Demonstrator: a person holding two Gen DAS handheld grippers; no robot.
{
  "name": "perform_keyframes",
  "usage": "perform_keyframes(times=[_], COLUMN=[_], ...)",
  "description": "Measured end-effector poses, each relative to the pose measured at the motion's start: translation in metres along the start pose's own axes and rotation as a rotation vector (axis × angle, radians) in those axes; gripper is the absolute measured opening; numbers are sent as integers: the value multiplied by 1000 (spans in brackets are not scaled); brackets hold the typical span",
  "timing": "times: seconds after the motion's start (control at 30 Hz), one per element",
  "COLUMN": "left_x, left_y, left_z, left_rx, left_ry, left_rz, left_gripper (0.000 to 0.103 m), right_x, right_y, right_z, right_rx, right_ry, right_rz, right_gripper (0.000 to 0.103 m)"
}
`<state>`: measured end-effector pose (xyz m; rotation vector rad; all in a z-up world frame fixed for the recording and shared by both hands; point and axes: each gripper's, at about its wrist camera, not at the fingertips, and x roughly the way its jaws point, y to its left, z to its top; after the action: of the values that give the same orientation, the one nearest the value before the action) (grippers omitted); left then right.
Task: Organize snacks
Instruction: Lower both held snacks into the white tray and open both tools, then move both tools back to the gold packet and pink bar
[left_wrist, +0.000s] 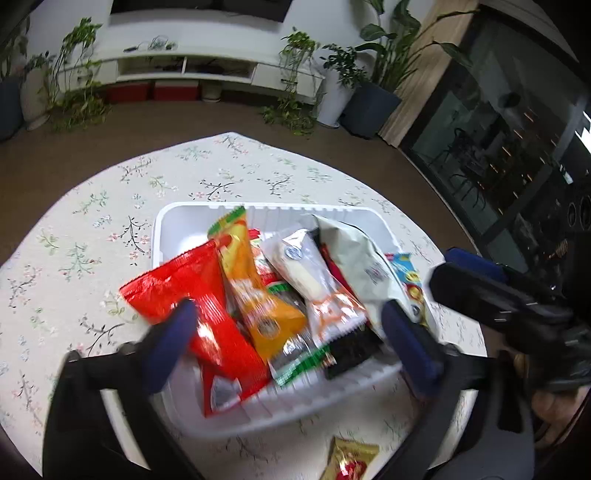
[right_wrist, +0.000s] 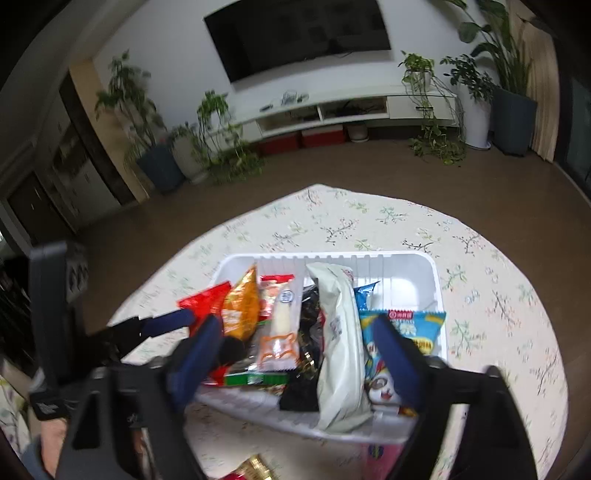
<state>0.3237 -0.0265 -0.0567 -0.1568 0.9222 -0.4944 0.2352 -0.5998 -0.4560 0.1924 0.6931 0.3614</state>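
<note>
A white plastic tray (left_wrist: 173, 225) on the flowered tablecloth holds several snack packets: a red one (left_wrist: 207, 295), an orange one (left_wrist: 255, 295), a clear one with a white bun (left_wrist: 310, 273), a pale grey bag (left_wrist: 362, 258) and a blue one (left_wrist: 404, 267). My left gripper (left_wrist: 291, 328) is open just above the packets, its fingers astride them, holding nothing. My right gripper (right_wrist: 295, 339) is open over the same tray (right_wrist: 413, 266), empty. The right view shows the red (right_wrist: 203, 299), orange (right_wrist: 242, 306), grey (right_wrist: 340, 332) and blue (right_wrist: 402, 325) packets.
A gold and red packet (left_wrist: 351, 461) lies on the cloth (left_wrist: 92, 236) in front of the tray, also seen in the right wrist view (right_wrist: 255, 469). A pink packet (right_wrist: 380, 458) lies by the tray's near right corner. The right gripper's body (left_wrist: 509, 302) is close on the right.
</note>
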Motion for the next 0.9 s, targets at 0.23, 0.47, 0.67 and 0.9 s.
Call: perform_keyframes(times=[0.23,0.47,0.67,0.9], left_x=[-46,-61,-53,-37], left_y=[-30,-47,-59,-75], left_z=[-47,-114,-156,-156], left_rx=[157,214,288,368], left_ry=[-61,13,110,183], left_rz=[76,94,116,124], left_gripper=[103,103,103,102], right_x=[-44,-82,-98,-102], right_y=[-30,-51,-55,-47], right_z=[-35,-103,-162,-191], right_rx=[160,240,274,258], right_ry=[-14,-54,-18,30], right_rz=[114,68,21,10], right_gripper=[100,100,100,98])
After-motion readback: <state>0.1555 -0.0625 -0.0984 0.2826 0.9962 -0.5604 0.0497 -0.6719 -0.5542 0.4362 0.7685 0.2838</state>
